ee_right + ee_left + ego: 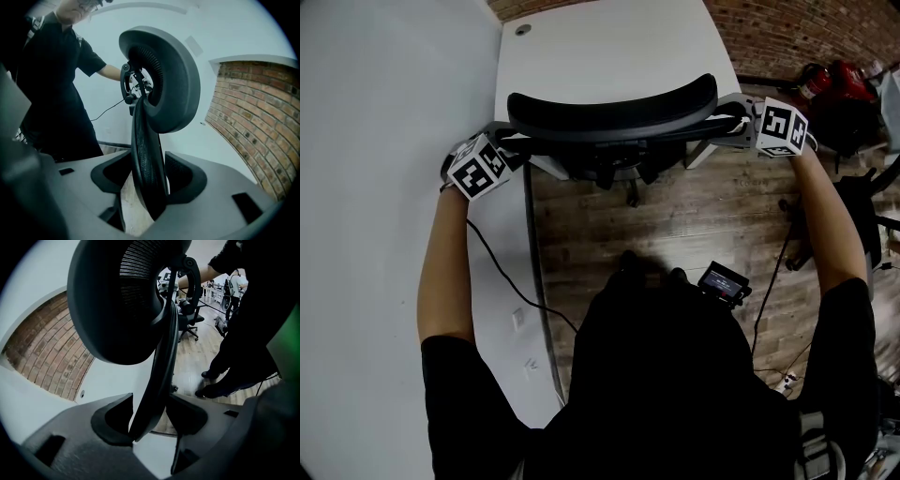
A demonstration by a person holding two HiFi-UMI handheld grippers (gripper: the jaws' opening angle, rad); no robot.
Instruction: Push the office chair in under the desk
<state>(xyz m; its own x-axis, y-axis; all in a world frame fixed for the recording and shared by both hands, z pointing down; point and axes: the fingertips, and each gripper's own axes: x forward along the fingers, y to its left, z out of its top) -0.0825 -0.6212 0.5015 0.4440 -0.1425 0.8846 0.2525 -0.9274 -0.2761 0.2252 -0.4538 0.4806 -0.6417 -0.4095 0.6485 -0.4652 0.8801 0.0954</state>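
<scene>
The black office chair (614, 108) stands at the front edge of the white desk (609, 42), its seat hidden under the desktop and part of its base showing on the wood floor. My left gripper (502, 142) is at the left end of the curved backrest and my right gripper (739, 120) at the right end. In the left gripper view the backrest's edge (157, 376) runs between the open jaws of the left gripper (149, 417), with a gap on the left side. In the right gripper view the mesh edge (146, 154) lies loosely between the open jaws of the right gripper (149, 180).
A white wall (384, 141) runs along the left, close to the desk's side. A black cable (502, 272) trails down along it. Behind the desk is a brick wall (787, 33). A red object (839, 89) and another black chair (862, 211) stand at the right.
</scene>
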